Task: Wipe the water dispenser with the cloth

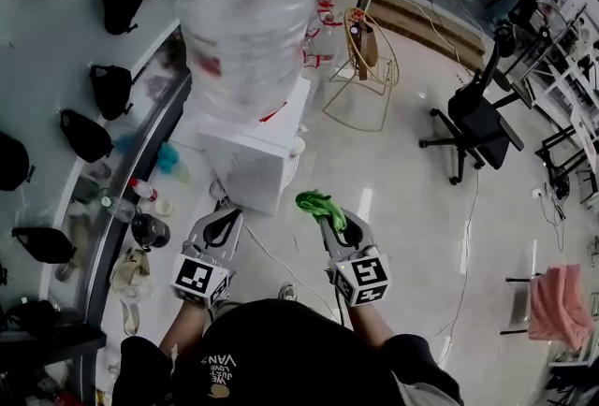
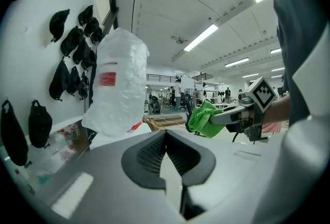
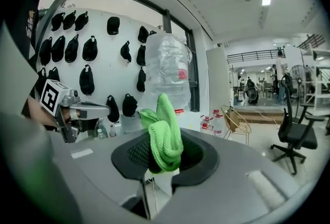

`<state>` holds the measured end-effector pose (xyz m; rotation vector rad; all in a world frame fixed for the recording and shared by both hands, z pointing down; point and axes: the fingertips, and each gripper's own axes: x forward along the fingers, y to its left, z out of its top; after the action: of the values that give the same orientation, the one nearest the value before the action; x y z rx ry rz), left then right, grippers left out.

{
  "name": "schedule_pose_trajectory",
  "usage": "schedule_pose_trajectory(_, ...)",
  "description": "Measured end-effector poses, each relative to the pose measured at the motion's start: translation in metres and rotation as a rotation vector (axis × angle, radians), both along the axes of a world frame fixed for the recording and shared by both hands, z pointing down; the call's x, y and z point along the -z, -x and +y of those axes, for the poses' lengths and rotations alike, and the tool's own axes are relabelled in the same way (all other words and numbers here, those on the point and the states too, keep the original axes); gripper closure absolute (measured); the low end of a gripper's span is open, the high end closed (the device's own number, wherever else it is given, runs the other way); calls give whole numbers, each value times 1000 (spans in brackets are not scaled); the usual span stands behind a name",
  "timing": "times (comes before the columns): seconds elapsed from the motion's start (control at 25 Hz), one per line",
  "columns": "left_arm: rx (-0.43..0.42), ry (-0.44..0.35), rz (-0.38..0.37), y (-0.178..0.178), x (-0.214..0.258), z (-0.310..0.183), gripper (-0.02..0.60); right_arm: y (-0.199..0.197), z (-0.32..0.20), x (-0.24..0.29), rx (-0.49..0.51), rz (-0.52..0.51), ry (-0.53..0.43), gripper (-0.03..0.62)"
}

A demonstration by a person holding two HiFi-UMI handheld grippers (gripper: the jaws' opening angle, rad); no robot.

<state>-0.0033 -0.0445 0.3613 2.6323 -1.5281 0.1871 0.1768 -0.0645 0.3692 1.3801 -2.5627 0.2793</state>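
Note:
The white water dispenser (image 1: 251,156) stands by the wall with a large plastic-wrapped bottle (image 1: 245,16) on top; both also show in the left gripper view, bottle (image 2: 117,86), and right gripper view, bottle (image 3: 166,70). My right gripper (image 1: 321,210) is shut on a bunched green cloth (image 1: 321,204), held just right of the dispenser's front. The cloth (image 3: 164,132) sticks up between its jaws. My left gripper (image 1: 221,217) hangs just below the dispenser, jaws shut and empty (image 2: 166,140). From it I see the green cloth (image 2: 205,118) off to the right.
Black caps (image 1: 110,88) hang on the white wall at left. A low shelf (image 1: 131,217) with bottles and cups runs along the wall. A wire chair (image 1: 365,67), a black office chair (image 1: 477,119) and a floor cable (image 1: 281,264) are around.

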Motion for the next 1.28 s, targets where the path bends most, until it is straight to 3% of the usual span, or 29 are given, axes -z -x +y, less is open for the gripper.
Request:
schedule_pose_trajectory(0.44,46,-28,-16,-4,17,4,580,-1,6,21,64,36,-66,503)
schedule_pose_trajectory(1.28,71,-6,-53,-31,9,12,580,-14,7,11,134,45,-69,505)
